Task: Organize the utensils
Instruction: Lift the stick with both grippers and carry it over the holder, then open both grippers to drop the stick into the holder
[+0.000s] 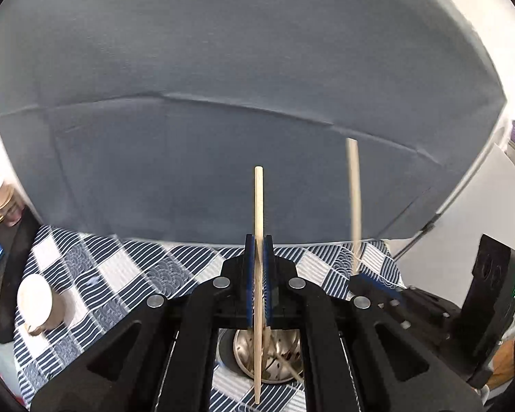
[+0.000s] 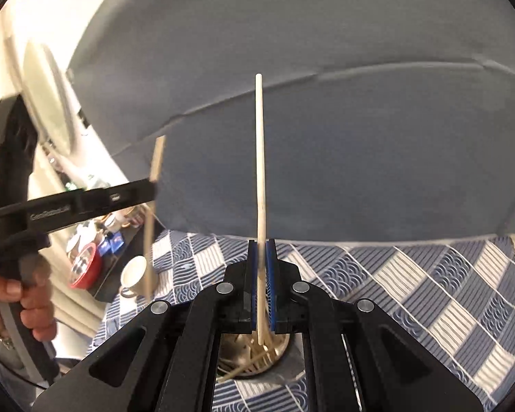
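Note:
My left gripper (image 1: 259, 238) is shut on a pale wooden chopstick (image 1: 258, 199) that stands upright between its blue pads. Directly below it sits a perforated metal utensil holder (image 1: 281, 350) with more sticks inside. In the right wrist view my right gripper (image 2: 261, 242) is shut on a second chopstick (image 2: 260, 158), also upright, above the same holder (image 2: 281, 346), which has several chopsticks in it. Each gripper shows in the other's view: the right gripper (image 1: 357, 274) with its blurred stick (image 1: 353, 199), and the left gripper (image 2: 152, 189) with its stick (image 2: 151, 240), held by a hand (image 2: 24, 302).
A blue and white checked cloth (image 2: 429, 292) covers the table. A pale cup (image 1: 39, 304) stands at the left. A grey sofa (image 1: 223, 103) fills the background. A red bowl (image 2: 84, 267) and small items sit on a dark side surface.

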